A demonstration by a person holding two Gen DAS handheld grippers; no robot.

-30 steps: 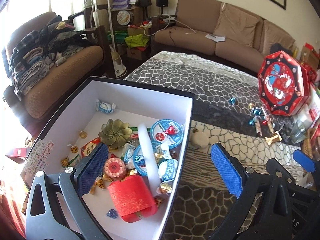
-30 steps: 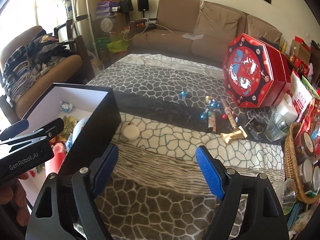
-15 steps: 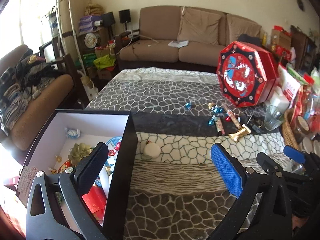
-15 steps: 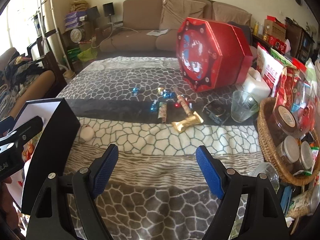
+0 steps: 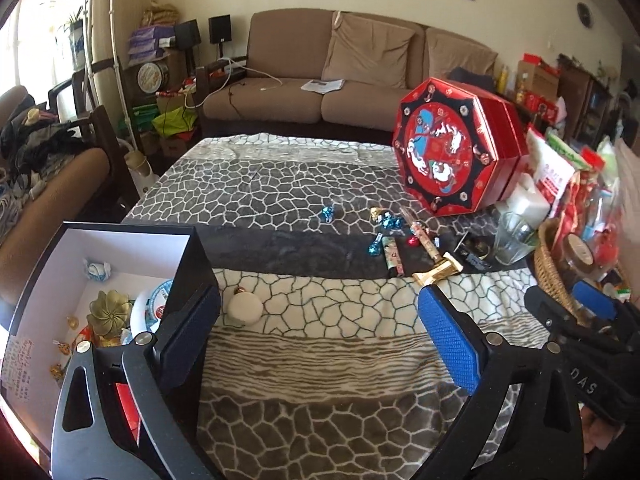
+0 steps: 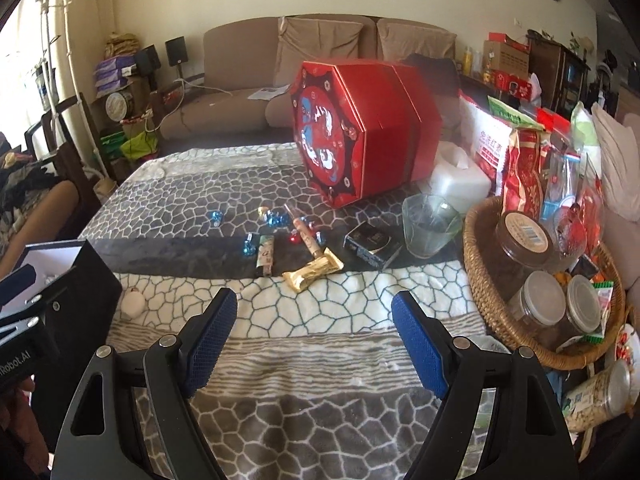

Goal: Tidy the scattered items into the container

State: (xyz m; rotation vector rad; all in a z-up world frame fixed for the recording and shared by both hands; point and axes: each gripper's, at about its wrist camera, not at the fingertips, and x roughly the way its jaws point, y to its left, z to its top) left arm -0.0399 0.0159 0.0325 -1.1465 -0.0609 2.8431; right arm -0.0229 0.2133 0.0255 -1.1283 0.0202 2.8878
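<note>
Far left, the black container [image 5: 192, 248] sits at the table's edge, white inside, already carrying a gold flower [image 5: 109, 312], a wrapped sweet [image 5: 96, 270] and round blue-lidded tubs [image 5: 158, 306]. The left gripper [image 5: 318, 338] hangs over the striped blanket [image 5: 320, 360] just beside that box, jaws spread wide, nothing between the blue pads. Just ahead of it, a pale round ball [image 5: 245, 309] lies close to the box's right wall.

Moving along to mid-table: the scattered pile! A lone blue foil candy [image 6: 216, 218] sits off by itself, then a cluster of blue foil candies [image 6: 276, 218], a slim patterned lighter [image 6: 265, 255], a long stick-shaped wrapper [image 6: 306, 236] and a gold bar wrapper [image 6: 314, 274] (all loose on the dark band, all outside the box). The right gripper [image 6: 314, 340] hovers short of them, released, empty, pads well apart.

Further right, a dark flat box [image 6: 372, 245], a glass tumbler [image 6: 430, 224], the tilted red octagonal tin [image 6: 360, 132] behind, and a wicker basket [image 6: 486, 288] of jars at the far edge.
</note>
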